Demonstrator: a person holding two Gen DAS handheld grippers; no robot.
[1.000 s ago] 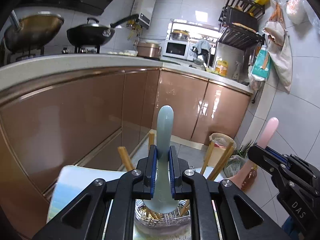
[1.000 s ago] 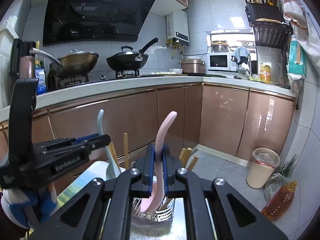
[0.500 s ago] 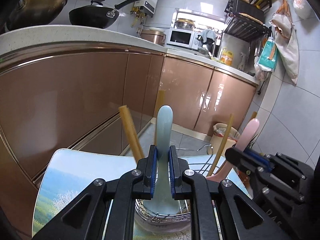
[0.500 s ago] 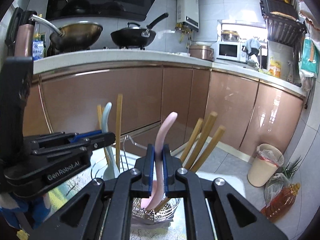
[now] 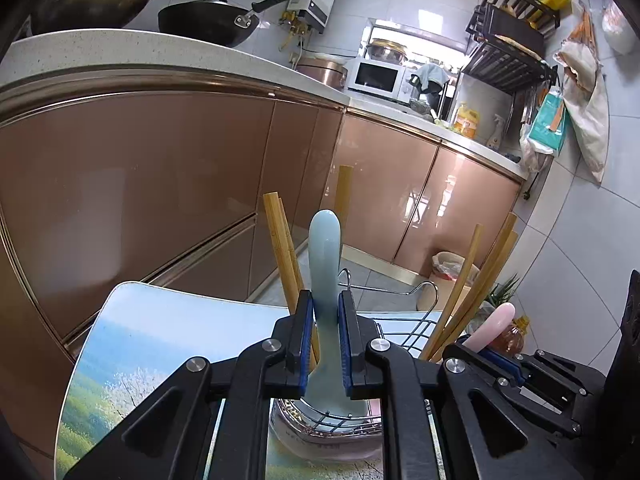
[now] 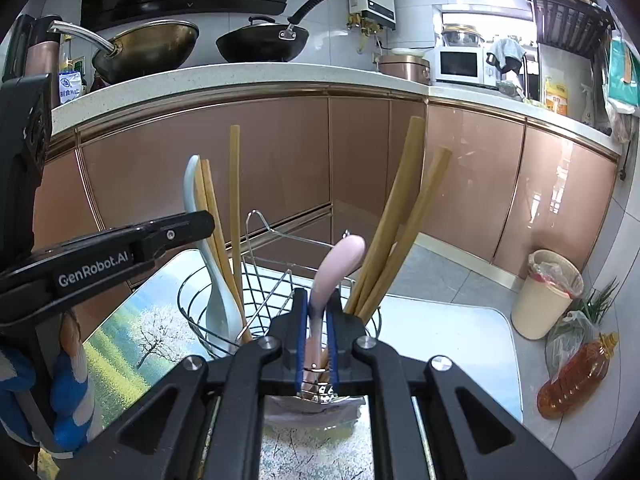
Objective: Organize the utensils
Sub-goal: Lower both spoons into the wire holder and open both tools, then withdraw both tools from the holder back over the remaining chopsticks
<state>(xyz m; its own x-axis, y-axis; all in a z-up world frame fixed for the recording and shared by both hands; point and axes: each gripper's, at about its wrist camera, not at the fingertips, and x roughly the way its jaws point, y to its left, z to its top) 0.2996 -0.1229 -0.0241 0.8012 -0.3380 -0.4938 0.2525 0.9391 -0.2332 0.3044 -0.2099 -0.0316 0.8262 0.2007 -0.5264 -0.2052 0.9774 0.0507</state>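
Gripping the blue spoon (image 5: 325, 280) by its handle, my left gripper (image 5: 324, 344) has its bowl down inside the wire caddy (image 6: 280, 292), while my right gripper (image 6: 316, 344) is clamped on the pink spoon (image 6: 340, 264), likewise lowered into the caddy. Chopsticks (image 6: 394, 216) already stand in both compartments. Judging by this, little remains beyond letting go of both spoons; the worktop (image 5: 160, 344) around the caddy shows no other utensils.

From my right wrist view, white lettering "GenRobot.AI" runs along the side of my left gripper (image 6: 192, 226); nothing else reads clearly.
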